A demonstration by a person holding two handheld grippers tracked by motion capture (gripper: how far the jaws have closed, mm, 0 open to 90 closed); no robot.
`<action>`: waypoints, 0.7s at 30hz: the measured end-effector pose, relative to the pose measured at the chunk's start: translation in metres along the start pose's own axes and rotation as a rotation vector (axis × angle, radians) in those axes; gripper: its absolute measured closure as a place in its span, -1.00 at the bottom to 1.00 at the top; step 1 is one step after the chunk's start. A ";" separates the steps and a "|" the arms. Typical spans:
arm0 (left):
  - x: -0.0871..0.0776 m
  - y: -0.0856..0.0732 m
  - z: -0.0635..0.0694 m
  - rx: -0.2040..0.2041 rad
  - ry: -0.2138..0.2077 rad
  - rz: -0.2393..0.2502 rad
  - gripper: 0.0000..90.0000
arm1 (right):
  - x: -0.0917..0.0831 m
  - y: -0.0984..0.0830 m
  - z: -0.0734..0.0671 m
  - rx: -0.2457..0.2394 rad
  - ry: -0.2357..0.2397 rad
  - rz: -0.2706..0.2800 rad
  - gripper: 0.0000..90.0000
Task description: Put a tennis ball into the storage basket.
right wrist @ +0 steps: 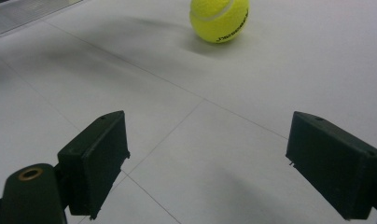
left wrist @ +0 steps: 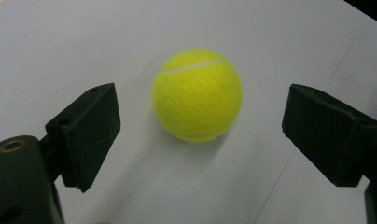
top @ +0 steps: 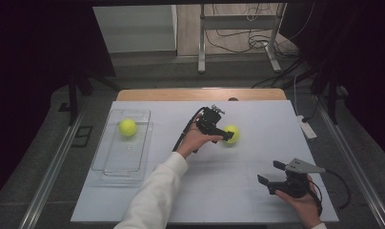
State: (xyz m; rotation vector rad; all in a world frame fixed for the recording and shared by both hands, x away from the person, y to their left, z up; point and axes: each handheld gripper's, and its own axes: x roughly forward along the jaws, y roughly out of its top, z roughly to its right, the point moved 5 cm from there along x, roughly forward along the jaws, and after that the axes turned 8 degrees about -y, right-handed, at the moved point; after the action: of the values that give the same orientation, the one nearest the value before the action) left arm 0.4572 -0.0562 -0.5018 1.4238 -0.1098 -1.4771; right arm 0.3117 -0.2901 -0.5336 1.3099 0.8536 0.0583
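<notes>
Reaching toward the tennis ball [left wrist: 197, 95], left gripper [left wrist: 200, 126] has its jaws spread, one on each side of the ball, pads clear of the felt. Ball sits on the white table [top: 228, 176], well right of the clear tray [top: 109, 162]. Second ball [top: 127, 127] lies inside that tray, apparently loose. Right gripper [top: 270, 174] hovers far right of the tray, jaws spread, holding nothing.

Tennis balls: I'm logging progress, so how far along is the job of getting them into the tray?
Done: one ball already lies in the clear tray. In hand: the left gripper has its jaws open around the second ball, not yet gripping it. Left: close, lift and carry it to the tray. The right gripper waits open.
</notes>
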 end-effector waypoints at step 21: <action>0.022 0.003 -0.002 -0.011 -0.009 -0.031 -0.72 | -0.001 -0.001 0.000 0.002 -0.001 0.001 -0.72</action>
State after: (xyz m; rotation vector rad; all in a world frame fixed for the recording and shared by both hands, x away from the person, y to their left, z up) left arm 0.4662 -0.0718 -0.5156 1.4155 -0.0851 -1.5075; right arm 0.3112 -0.2910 -0.5339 1.3124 0.8522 0.0578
